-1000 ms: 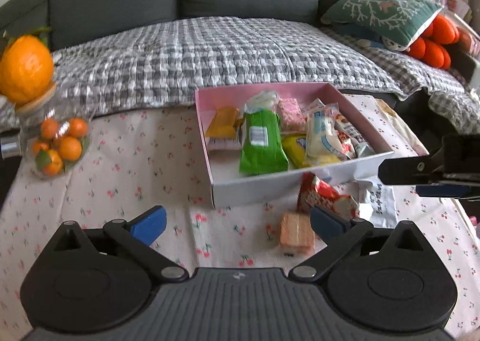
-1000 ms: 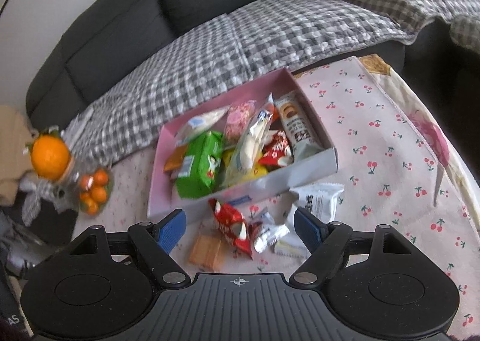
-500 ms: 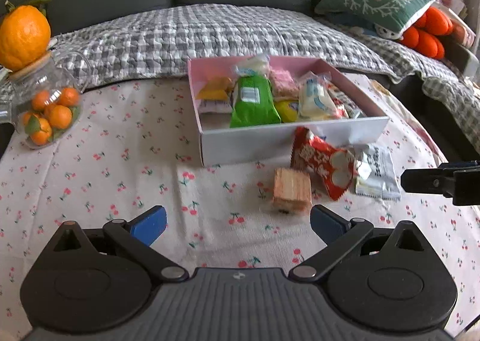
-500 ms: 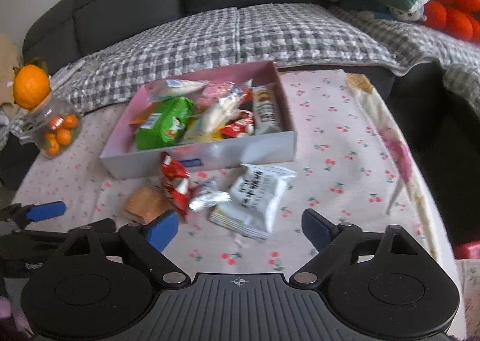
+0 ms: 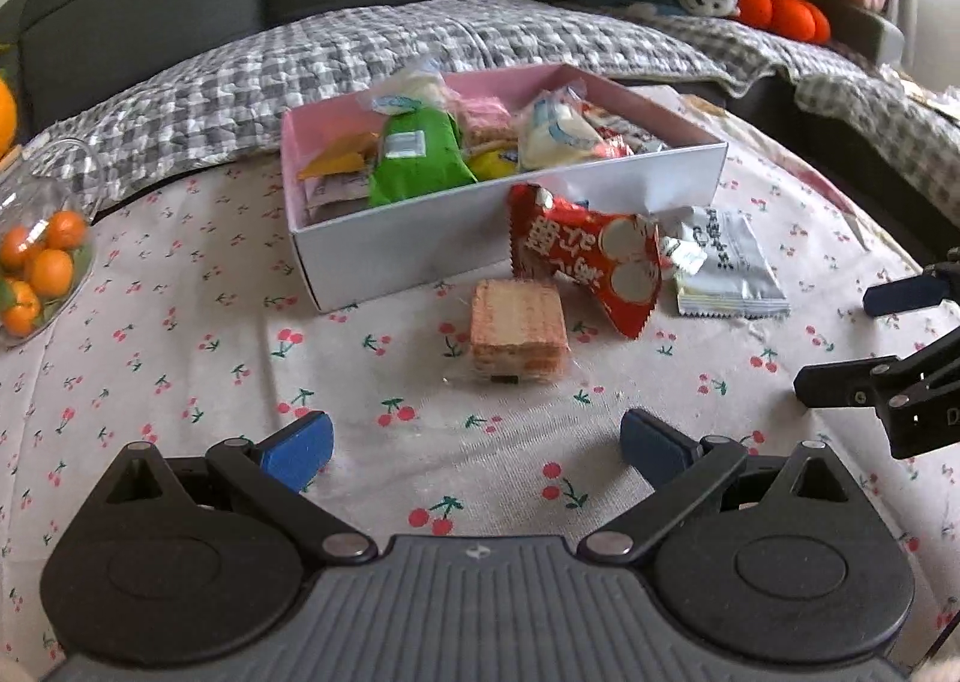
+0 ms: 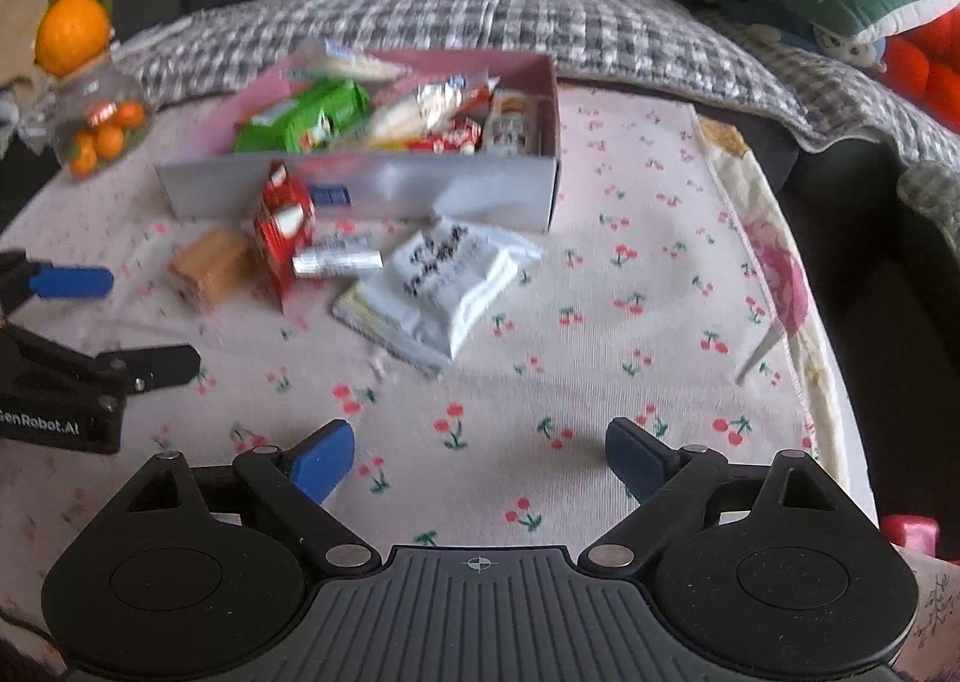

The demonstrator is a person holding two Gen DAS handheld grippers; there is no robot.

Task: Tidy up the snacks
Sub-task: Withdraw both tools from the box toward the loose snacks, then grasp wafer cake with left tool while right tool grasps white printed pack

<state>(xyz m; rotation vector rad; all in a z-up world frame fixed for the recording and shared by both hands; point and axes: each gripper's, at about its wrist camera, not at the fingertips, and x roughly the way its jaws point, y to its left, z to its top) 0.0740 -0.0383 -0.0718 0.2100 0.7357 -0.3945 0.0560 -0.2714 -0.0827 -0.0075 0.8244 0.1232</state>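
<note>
Left view alone shows wafer pack (image 5: 519,331) sharply, red packet (image 5: 585,256) leaning on snack box (image 5: 420,244). Right view alone shows worktop (image 6: 798,382) right edge, bare cloth beside white packet (image 6: 447,277). Left claw (image 5: 477,445) wide open, empty. Right claw (image 6: 480,457) opening, empty.

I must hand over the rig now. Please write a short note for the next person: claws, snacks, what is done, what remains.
Left claw: open, empty, over the cloth.
Right claw: jaws opening, nothing between them.
Box: already holds many snacks.
Loose in front of the box: wafer, red pack, white pack, small silver pack.
Done: most snacks boxed.
Left: put the four loose ones into the box.
</note>
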